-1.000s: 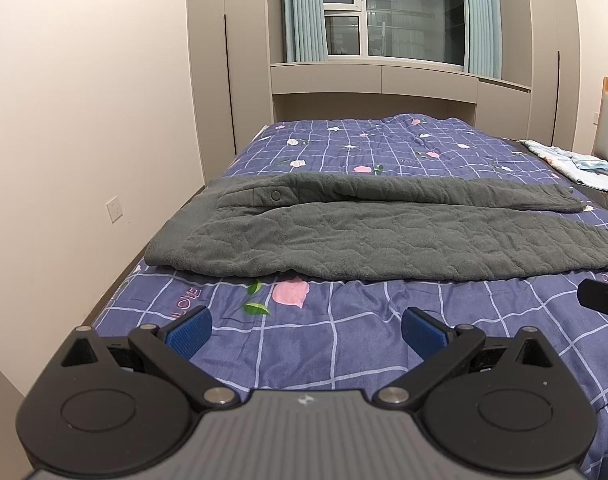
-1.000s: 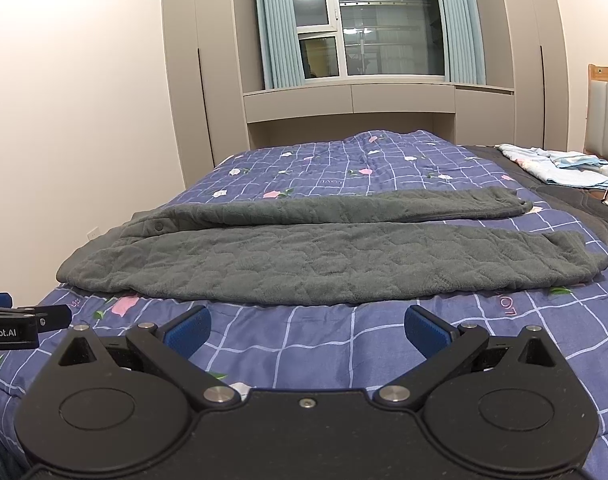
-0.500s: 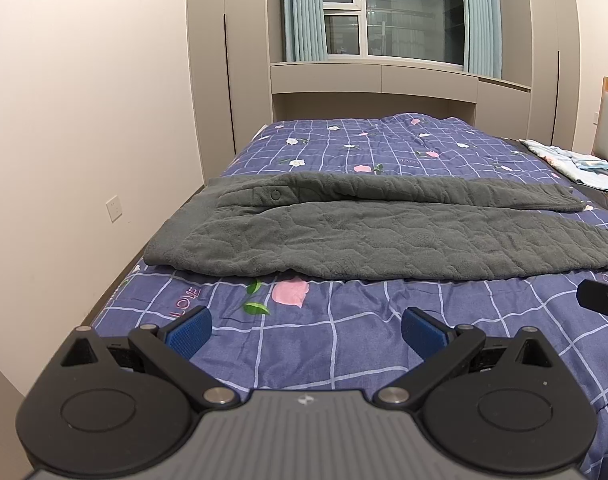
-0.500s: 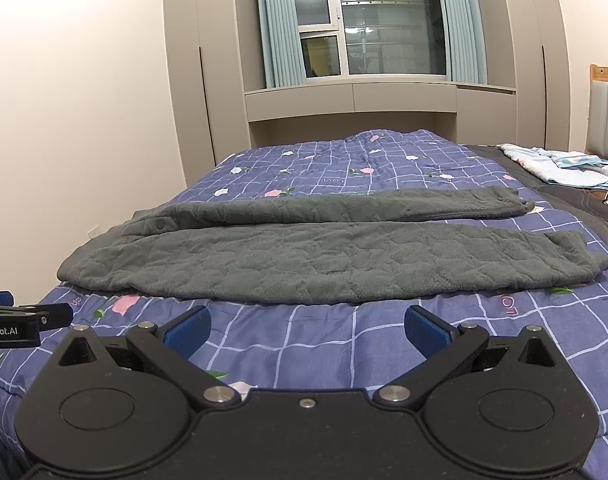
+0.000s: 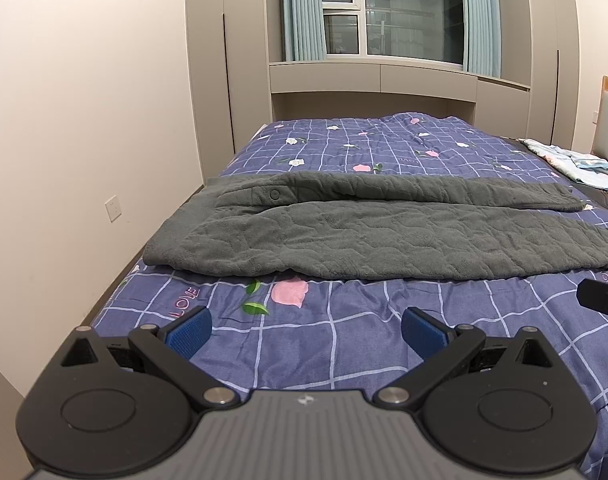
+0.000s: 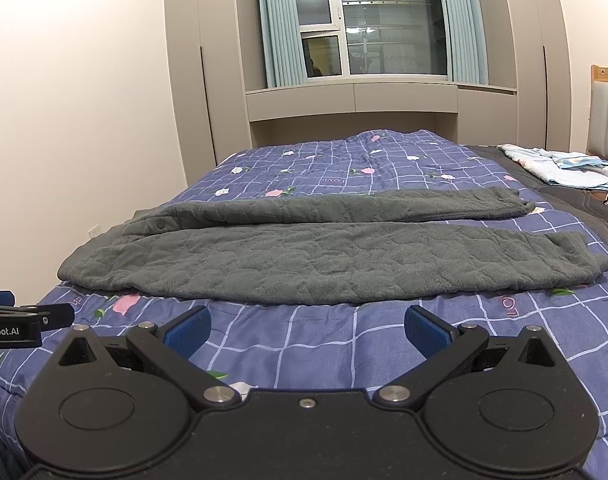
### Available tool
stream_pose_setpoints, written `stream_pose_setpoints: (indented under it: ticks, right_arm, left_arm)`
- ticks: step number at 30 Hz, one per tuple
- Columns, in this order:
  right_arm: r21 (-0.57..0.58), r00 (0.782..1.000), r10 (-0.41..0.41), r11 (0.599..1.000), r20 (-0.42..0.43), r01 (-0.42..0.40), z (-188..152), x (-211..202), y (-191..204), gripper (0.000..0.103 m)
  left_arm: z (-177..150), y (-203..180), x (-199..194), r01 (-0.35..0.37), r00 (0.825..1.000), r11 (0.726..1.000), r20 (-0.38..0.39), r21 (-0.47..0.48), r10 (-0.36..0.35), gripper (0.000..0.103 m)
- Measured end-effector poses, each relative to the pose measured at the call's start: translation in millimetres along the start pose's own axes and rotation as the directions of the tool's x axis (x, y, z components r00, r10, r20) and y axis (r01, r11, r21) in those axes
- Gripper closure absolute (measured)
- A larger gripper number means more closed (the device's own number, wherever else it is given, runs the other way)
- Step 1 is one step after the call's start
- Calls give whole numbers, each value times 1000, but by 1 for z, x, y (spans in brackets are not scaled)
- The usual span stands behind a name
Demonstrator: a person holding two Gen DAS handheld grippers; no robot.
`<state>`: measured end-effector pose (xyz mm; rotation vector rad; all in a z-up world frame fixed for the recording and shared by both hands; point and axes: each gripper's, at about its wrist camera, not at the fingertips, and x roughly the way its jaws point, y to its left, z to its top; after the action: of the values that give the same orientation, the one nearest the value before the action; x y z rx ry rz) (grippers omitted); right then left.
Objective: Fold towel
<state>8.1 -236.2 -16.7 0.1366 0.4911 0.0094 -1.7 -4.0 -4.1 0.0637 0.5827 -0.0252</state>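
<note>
A long dark grey quilted towel (image 5: 384, 236) (image 6: 324, 256) lies across the bed, its two long sides folded in toward the middle, with a snap button near its left end. My left gripper (image 5: 306, 330) hovers open over the bedspread, short of the towel's near edge toward its left end. My right gripper (image 6: 306, 328) is open too, in front of the towel's near edge around its middle. Neither gripper touches the towel. The right gripper's tip (image 5: 602, 298) shows at the right edge of the left wrist view; the left gripper's side (image 6: 20, 322) shows at the left edge of the right wrist view.
The bed carries a purple checked bedspread (image 5: 344, 340) (image 6: 344, 168) with flowers. A light blue cloth (image 6: 560, 166) lies at the far right near the headboard (image 6: 606, 112). A wall (image 5: 84, 140) runs close along the left, with wardrobes and a window (image 6: 376, 32) behind.
</note>
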Motion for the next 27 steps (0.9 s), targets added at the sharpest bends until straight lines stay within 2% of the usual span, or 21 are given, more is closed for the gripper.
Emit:
stream_pose_setpoints:
  ticks: [18, 27]
  right_arm:
    - [-5, 1000, -8, 1000, -8, 8, 0, 2, 0, 0]
    - [-20, 999, -24, 1000, -28, 24, 9, -2, 0, 0]
  left_arm:
    - [-3, -1, 3, 1, 1000, 1000, -13, 5, -1, 0]
    - [9, -5, 2, 5, 999, 1000, -34, 14, -4, 0]
